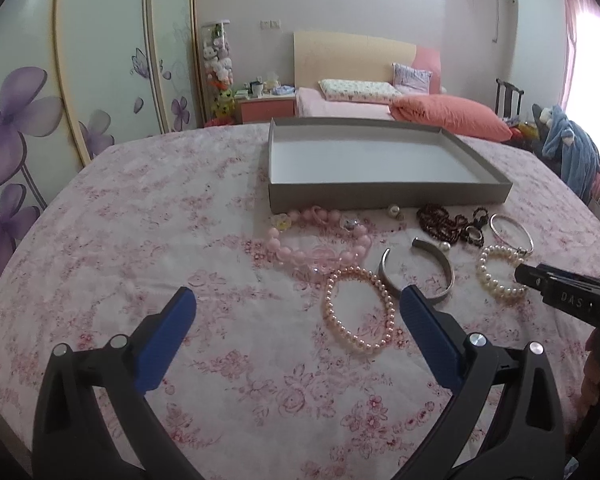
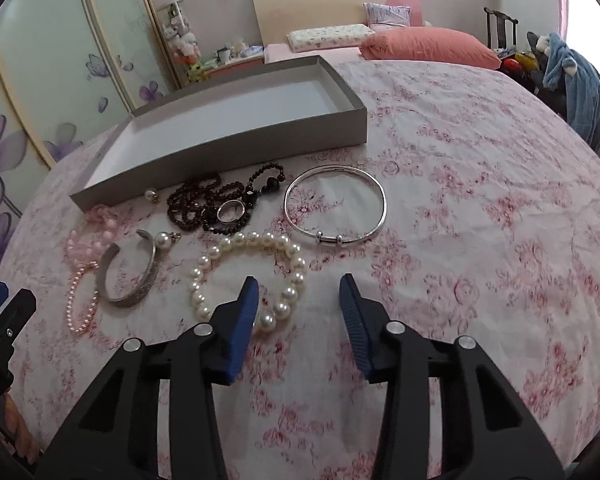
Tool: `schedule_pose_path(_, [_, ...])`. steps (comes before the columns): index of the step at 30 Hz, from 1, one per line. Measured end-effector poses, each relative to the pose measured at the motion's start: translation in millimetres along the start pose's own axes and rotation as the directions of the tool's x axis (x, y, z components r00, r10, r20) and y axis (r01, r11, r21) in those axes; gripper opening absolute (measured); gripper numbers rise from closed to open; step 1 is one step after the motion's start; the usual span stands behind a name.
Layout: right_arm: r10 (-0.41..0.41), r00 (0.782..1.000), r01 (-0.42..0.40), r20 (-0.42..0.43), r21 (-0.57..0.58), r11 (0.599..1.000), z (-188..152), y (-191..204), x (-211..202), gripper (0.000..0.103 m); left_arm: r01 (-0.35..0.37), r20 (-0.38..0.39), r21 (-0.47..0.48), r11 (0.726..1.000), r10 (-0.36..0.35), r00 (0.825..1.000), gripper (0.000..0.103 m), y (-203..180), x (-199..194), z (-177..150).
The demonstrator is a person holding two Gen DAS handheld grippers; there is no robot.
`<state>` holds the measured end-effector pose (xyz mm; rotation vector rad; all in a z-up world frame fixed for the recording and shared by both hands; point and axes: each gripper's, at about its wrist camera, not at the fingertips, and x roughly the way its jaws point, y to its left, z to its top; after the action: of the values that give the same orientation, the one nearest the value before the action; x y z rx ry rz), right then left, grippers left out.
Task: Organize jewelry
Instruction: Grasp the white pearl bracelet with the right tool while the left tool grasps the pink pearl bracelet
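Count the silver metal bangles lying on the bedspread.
2: a thin closed silver bangle right of the dark beads, and a wide open silver cuff left of the white pearl bracelet.

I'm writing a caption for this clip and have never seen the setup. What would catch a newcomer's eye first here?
First, the jewelry strewn across the pink floral bedspread: a white pearl bracelet just ahead of the open right gripper, a thin silver bangle beyond it, and dark beads beside that. Behind them lies a shallow grey box with nothing in it. The open left gripper hangs by a pink pearl bracelet.
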<state>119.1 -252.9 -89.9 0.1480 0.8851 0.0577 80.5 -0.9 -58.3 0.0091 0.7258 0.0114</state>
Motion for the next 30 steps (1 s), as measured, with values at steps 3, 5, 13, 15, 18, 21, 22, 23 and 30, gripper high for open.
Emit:
schedule_pose_path(3, [-0.046, 0.999, 0.046, 0.009, -0.039, 0.998, -1, 7, 1, 0.030, 0.006, -0.029, 0.007, 1.000, -0.006, 1.000, 0.088, -3, 9, 2])
schedule_pose_path(5, [-0.060, 0.998, 0.061, 0.017, -0.058, 0.996, -4, 8, -1, 0.024, 0.006, -0.048, 0.012, 1.000, -0.006, 0.999, 0.082, -5, 14, 3])
schedule_pose_path(13, [-0.063, 0.998, 0.064, 0.019, -0.060, 0.996, -4, 10, -1, 0.020, 0.011, -0.145, 0.025, 1.000, -0.008, 0.989, 0.046, -10, 37, 1])
schedule_pose_path(15, [-0.063, 0.998, 0.065, 0.020, -0.061, 0.996, -4, 10, -1, 0.020, 0.013, -0.168, 0.031, 0.999, -0.008, 0.986, 0.037, -10, 41, -2])
schedule_pose_path(18, [-0.067, 0.997, 0.068, 0.023, -0.068, 0.995, -5, 10, -2, 0.020, 0.010, -0.171, 0.023, 1.000, -0.006, 0.985, 0.032, -6, 40, -1])
schedule_pose_path(21, [-0.064, 0.998, 0.065, 0.023, -0.063, 0.996, -4, 8, -1, 0.020, -0.011, -0.171, 0.019, 1.000, 0.014, 0.985, 0.032, 0, 40, -1])
schedule_pose_path(22, [-0.064, 0.998, 0.065, 0.024, -0.064, 0.996, -4, 7, -1, 0.021, -0.016, -0.171, 0.016, 1.000, 0.018, 0.985, 0.032, 1, 40, -1])
schedule_pose_path(23, [-0.065, 0.998, 0.066, 0.025, -0.064, 0.996, -4, 7, -1, 0.021, -0.020, -0.172, 0.010, 1.000, 0.021, 0.985, 0.032, 3, 40, -1])
schedule_pose_path(30, [-0.067, 0.997, 0.069, 0.028, -0.066, 0.995, -4, 7, -1, 0.021, -0.003, -0.166, 0.013, 1.000, 0.005, 0.986, 0.034, 3, 33, -6])
